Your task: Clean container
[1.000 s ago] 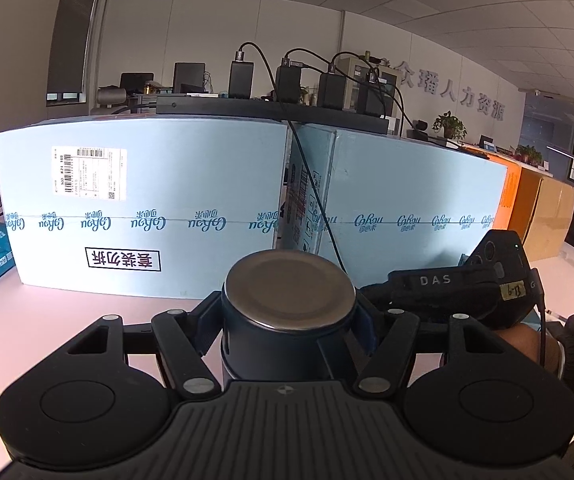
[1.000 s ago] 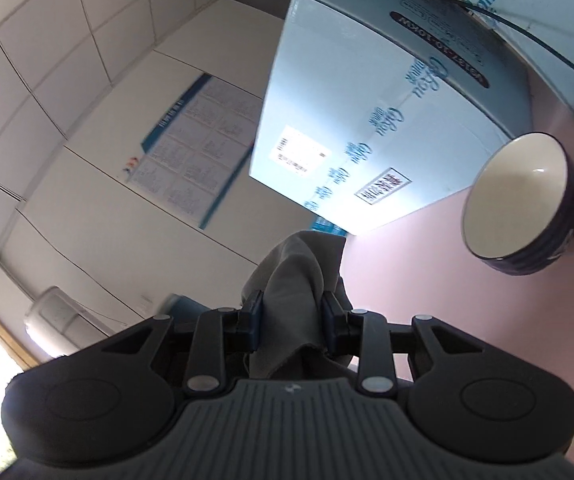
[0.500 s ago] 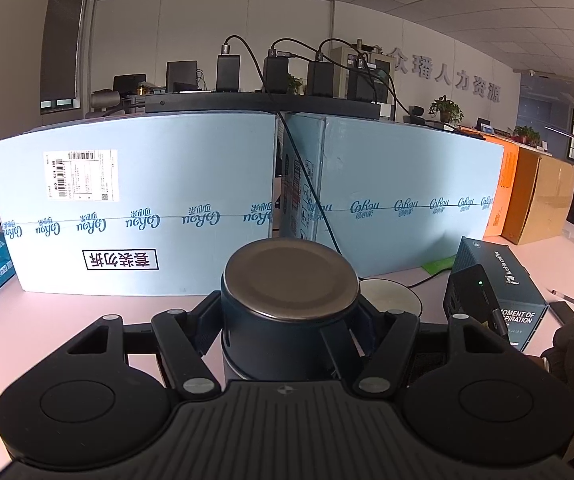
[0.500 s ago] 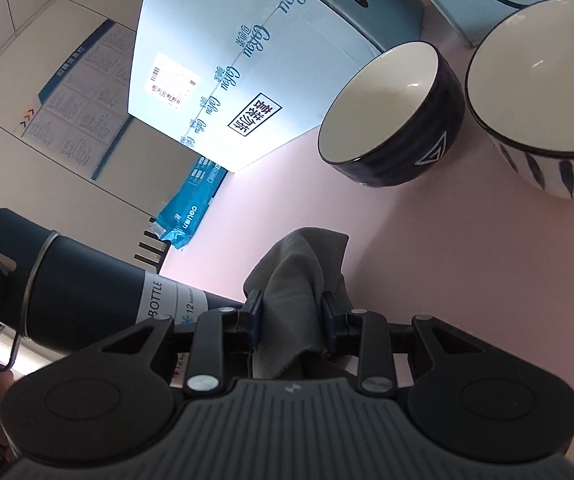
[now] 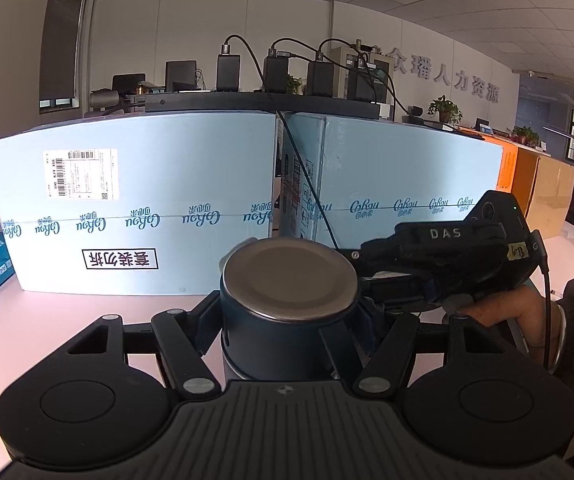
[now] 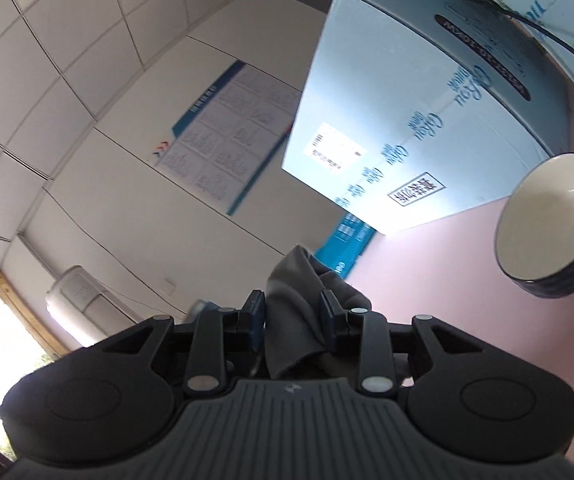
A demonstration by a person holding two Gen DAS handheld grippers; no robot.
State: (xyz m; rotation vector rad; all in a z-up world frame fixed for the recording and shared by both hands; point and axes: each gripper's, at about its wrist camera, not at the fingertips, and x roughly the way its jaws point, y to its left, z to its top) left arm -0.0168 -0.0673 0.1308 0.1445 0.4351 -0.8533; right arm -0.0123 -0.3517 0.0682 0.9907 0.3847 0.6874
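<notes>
My right tool point(image 6: 293, 312) has swung back up off the bottle point(image 5: 289, 312).
Left tool point(image 5: 289, 320) clamps the bottle; right one pinches a grey cloth point(image 6: 301, 300) above the pink desk point(image 6: 427, 280).

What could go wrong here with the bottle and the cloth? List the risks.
1. The left gripper clamps the dark bottle near its metal base only; wiping pressure could twist it loose.
2. The grey cloth in the right gripper hangs loosely and may slip out.
3. The dark bowl stands on the pink table nearby; a swing could knock it.
</notes>
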